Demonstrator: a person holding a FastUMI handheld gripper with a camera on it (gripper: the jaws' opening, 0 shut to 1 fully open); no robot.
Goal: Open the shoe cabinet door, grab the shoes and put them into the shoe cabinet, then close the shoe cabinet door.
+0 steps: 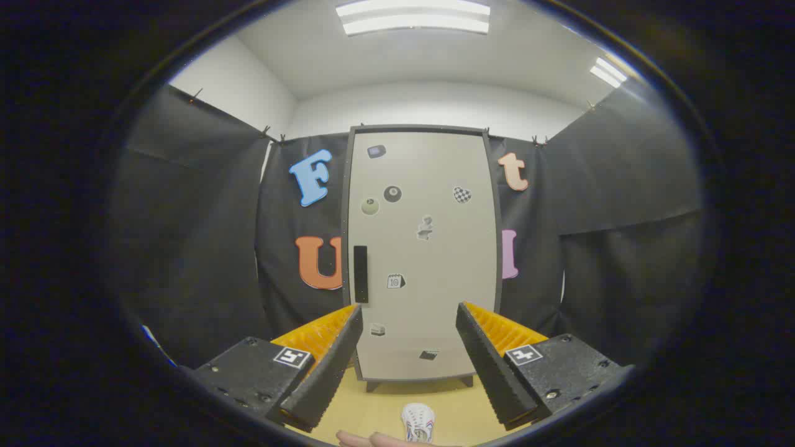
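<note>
The shoe cabinet (pixel 424 248) stands upright against the black cloth wall, well beyond my fingers. Its pale door is closed, dotted with several small stickers, and has a dark vertical handle (pixel 361 274) on its left side. My gripper (pixel 410 316) is open, fingers spread wide with nothing between them, aimed at the lower part of the door. A white patterned shoe (pixel 417 422) shows on the yellowish floor, close below and between the fingers. A person's fingers (pixel 372 439) lie next to the shoe.
Black cloth walls (pixel 205 248) close the booth on the left and right. The yellowish floor (pixel 385 403) runs from the fingers to the cabinet's short legs. A white wall and ceiling lights are above.
</note>
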